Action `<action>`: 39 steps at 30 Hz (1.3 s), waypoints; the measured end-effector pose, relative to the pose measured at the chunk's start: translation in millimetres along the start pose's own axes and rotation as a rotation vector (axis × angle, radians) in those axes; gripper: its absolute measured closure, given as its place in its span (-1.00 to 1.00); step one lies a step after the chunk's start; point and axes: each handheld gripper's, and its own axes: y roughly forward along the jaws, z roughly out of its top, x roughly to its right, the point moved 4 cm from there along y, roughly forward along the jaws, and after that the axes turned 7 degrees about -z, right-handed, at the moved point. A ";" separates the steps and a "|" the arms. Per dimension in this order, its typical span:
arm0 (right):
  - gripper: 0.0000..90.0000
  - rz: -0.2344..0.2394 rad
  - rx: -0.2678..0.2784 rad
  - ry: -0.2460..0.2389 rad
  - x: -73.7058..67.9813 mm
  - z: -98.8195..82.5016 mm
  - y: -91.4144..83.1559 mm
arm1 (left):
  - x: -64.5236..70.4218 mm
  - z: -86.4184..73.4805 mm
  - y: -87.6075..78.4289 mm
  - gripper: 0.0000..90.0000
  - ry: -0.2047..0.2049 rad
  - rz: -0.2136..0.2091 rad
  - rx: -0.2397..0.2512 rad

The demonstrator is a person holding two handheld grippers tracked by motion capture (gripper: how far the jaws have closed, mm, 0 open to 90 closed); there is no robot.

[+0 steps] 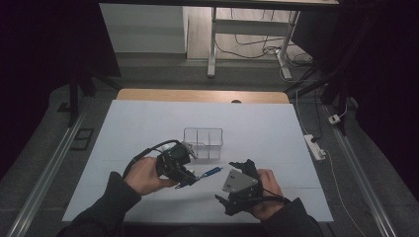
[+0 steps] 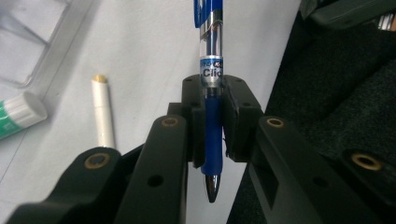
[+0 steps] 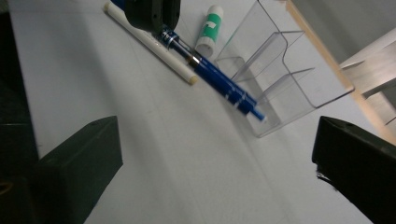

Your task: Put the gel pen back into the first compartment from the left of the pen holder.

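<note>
Left gripper view: pen [image 2: 212, 121] between fingers [image 2: 194, 116].

- Pen [image 2: 212, 70]: glossy blue plastic, clear barrel, shiny metal tip; matt blue rubbery grip.
- Left tool [image 2: 212, 121]: matt black plastic, brass-coloured rivets.
- Organiser [image 3: 275, 74]: clear glossy plastic.
- Tabletop [image 1: 148, 128]: matt white sheet, wood edge.
- Glue stick [image 3: 208, 29]: smooth white-green plastic.

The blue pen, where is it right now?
The blue pen is clamped in the left gripper, above the white table, near the clear organizer and white stick.
</note>
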 end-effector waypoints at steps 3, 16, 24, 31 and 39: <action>-0.87 -0.013 0.009 -0.053 -3.3 2.4 2.5 | 2.7 3.9 1.4 0.77 0.002 -0.008 -0.002; -0.25 -0.031 -0.003 -0.219 -14.8 11.0 13.0 | 7.8 20.9 6.7 0.77 0.004 -0.025 -0.050; 0.17 -0.034 0.002 -0.337 -18.6 11.8 16.7 | 7.5 26.7 10.7 0.77 -0.020 -0.037 -0.058; 0.47 -0.050 0.016 -0.390 -21.1 12.2 17.4 | 8.2 28.5 12.2 0.77 -0.020 -0.044 -0.061; 0.74 -0.020 -0.006 -0.428 -23.3 9.4 18.5 | 8.5 29.7 9.5 0.76 -0.002 -0.051 -0.033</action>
